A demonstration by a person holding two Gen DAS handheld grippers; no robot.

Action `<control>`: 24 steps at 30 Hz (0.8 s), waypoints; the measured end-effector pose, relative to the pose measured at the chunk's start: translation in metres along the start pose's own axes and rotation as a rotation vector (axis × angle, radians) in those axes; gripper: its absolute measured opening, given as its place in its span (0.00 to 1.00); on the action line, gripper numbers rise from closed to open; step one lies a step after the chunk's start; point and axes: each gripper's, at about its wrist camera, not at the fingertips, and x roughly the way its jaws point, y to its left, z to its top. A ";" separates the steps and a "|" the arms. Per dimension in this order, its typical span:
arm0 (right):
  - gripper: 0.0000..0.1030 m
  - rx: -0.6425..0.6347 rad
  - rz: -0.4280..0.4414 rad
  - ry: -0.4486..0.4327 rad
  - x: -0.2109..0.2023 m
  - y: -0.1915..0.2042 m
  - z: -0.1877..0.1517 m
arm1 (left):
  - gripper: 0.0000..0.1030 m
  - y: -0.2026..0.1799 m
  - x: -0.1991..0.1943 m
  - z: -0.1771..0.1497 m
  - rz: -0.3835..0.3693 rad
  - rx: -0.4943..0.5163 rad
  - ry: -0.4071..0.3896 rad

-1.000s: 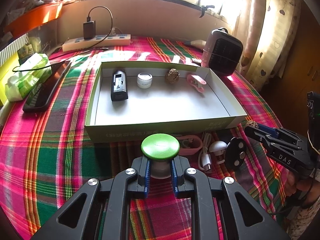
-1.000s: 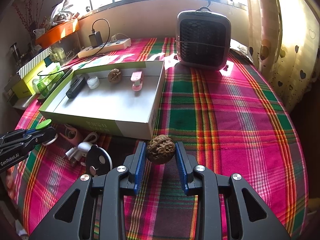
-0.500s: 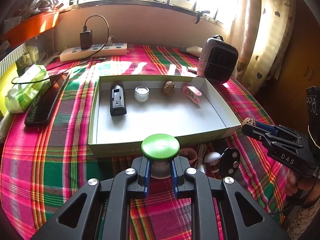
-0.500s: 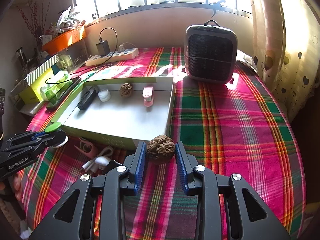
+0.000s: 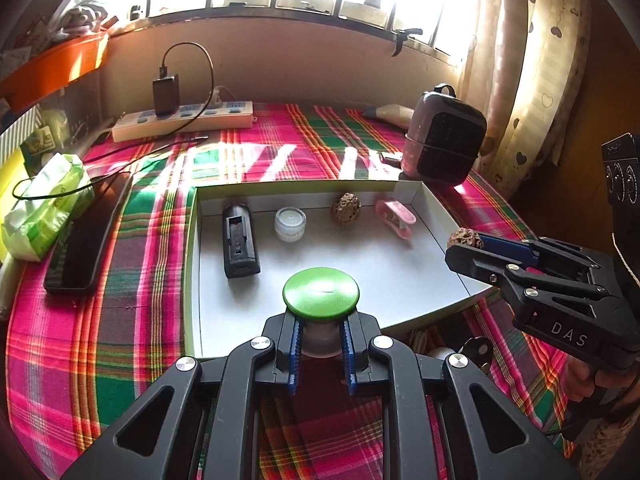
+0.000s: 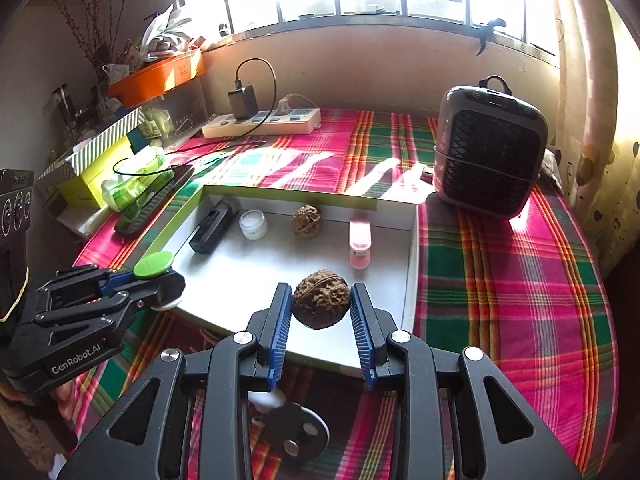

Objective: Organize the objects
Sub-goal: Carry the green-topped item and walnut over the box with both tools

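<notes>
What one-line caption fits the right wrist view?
Right gripper holds a walnut above the white tray; left gripper carries a green-capped jar.

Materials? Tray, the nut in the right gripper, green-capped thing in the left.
Tray: looks like matte white cardboard with a green outside and folded walls.
Nut: a walnut, brown wrinkled shell.
Green-capped thing: smooth satin cap, probably plastic, on a pale translucent body.

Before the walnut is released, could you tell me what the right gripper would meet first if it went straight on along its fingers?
Probably the bare white floor of the shallow green-edged cardboard tray: the right gripper, shut on the brown wrinkled walnut, points down into it, short of the pink clip. Depth is uncertain.
</notes>
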 end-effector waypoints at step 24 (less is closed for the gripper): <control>0.31 -0.066 0.025 0.172 0.083 0.027 0.039 | 0.15 0.029 0.032 0.005 0.028 -0.023 0.033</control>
